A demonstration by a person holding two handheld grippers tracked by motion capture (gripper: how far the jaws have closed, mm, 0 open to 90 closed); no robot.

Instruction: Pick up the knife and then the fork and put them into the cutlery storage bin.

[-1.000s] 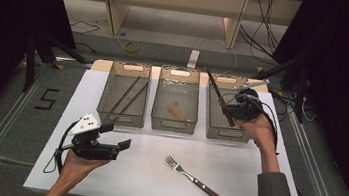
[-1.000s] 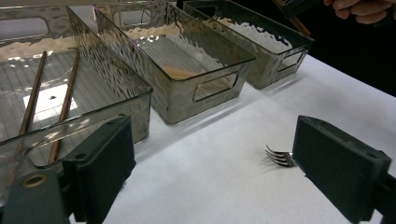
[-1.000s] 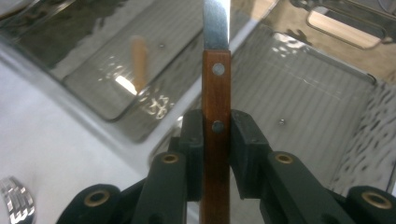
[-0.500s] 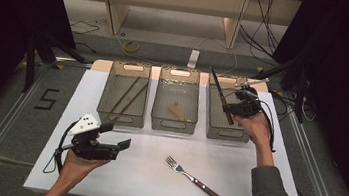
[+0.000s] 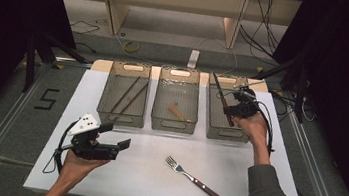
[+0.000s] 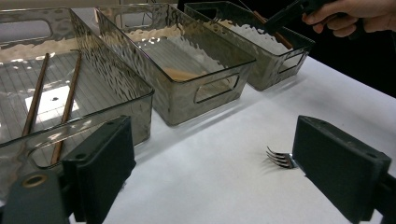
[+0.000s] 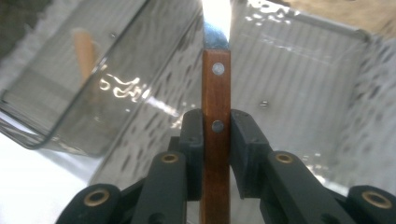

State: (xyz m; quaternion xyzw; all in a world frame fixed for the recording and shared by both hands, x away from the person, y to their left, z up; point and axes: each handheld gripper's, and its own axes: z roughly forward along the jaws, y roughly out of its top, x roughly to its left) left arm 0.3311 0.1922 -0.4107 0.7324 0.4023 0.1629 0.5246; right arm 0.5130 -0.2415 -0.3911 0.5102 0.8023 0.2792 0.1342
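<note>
Right gripper [image 7: 215, 140] is clamped on a wooden-handled knife [image 7: 215, 112] over the right-hand bin [image 5: 211, 128]; left gripper [image 5: 117, 139] hovers wide open, holding nothing, above the surface [image 5: 153, 176].

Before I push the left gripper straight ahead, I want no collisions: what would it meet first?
Probably nothing at first: the left gripper has bare table ahead, with the fork just right of its line. Depth is unclear.
</note>
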